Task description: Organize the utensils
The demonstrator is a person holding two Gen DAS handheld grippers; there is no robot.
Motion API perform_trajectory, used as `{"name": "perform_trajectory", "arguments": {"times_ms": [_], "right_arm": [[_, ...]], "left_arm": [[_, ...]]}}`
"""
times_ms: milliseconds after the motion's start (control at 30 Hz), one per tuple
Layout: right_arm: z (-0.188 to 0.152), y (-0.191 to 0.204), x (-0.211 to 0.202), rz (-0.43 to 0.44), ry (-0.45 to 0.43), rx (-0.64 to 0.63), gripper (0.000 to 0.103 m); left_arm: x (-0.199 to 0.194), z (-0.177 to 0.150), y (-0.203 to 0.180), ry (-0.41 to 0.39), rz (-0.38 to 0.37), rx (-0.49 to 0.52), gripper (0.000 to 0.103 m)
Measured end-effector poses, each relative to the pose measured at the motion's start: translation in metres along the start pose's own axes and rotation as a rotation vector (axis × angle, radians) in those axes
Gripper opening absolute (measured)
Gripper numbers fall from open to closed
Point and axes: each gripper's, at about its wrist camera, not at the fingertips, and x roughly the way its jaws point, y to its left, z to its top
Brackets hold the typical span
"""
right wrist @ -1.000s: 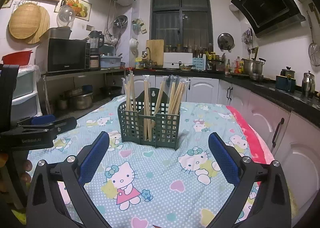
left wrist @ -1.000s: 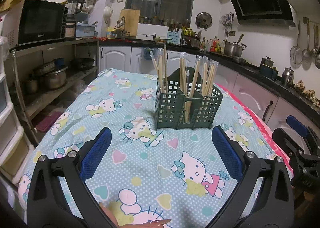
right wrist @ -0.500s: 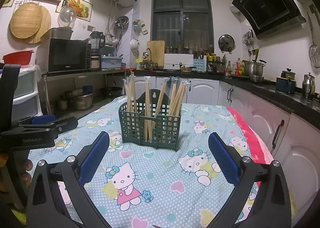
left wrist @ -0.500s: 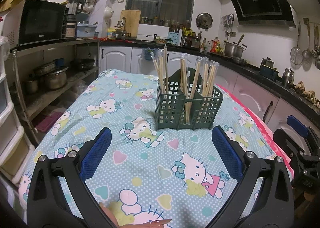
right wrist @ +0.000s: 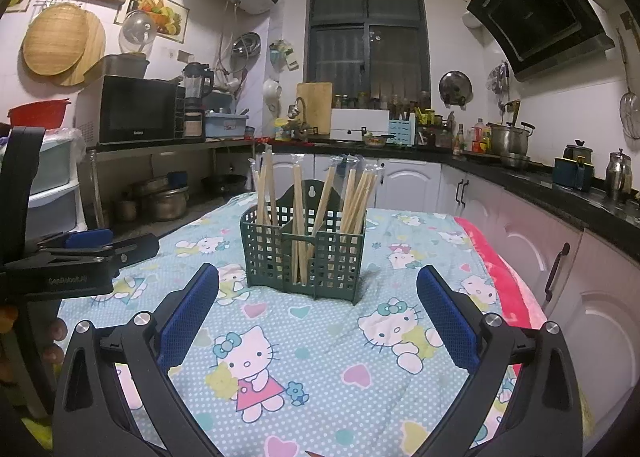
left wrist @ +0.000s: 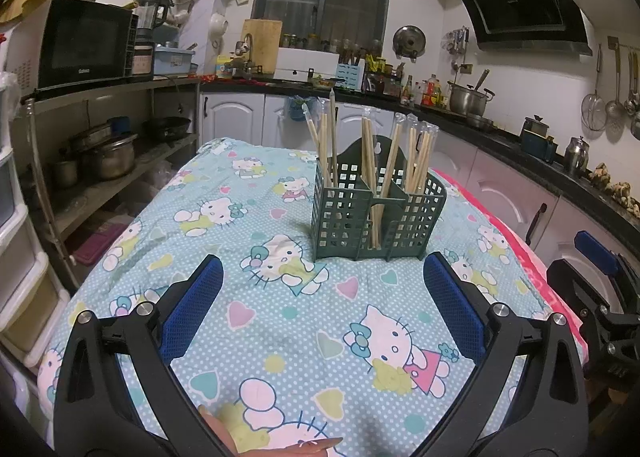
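A dark green slotted utensil holder (left wrist: pixel 376 217) (right wrist: pixel 304 253) stands upright near the middle of the table, on the cartoon-cat tablecloth (left wrist: pixel 280 309) (right wrist: pixel 320 357). Several wrapped wooden chopsticks (left wrist: pixel 372 161) (right wrist: pixel 312 201) lean in its compartments. My left gripper (left wrist: pixel 322 273) hangs open in front of the holder, with nothing between its blue pads. Likewise open and empty, my right gripper (right wrist: pixel 318 289) faces the holder from the other side. Each gripper shows at the edge of the other's view: right gripper (left wrist: pixel 600 281), left gripper (right wrist: pixel 80 261).
A metal shelf with a microwave (left wrist: pixel 84 43) (right wrist: pixel 136 109) and pots runs along the left. White cabinets under a black counter (left wrist: pixel 520 145) (right wrist: pixel 540 177) wrap the back and right. A red cloth edge (right wrist: pixel 496 257) lines the table's right side.
Both views have shifted slightly, so the holder sits a little closer and higher in the frame. Both grippers stay open and empty.
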Motion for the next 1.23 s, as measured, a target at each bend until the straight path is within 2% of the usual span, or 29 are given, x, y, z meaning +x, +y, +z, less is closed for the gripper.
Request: {"name": "perform_trajectory", "arguments": {"times_ms": [967, 1133, 1233], "right_arm": [[0.001, -0.001, 0.0, 0.001, -0.001, -0.001, 0.097], [-0.002, -0.005, 0.006, -0.005, 0.038, 0.008, 0.097], [-0.005, -0.008, 0.02, -0.022, 0.113, 0.014, 0.097]], "left_arm": [[0.008, -0.006, -0.004, 0.035, -0.006, -0.004, 0.092], [0.014, -0.007, 0.004, 0.062, -0.015, -0.03, 0.092], [0.021, -0.009, 0.011, 0.096, -0.008, -0.054, 0.092]]}}
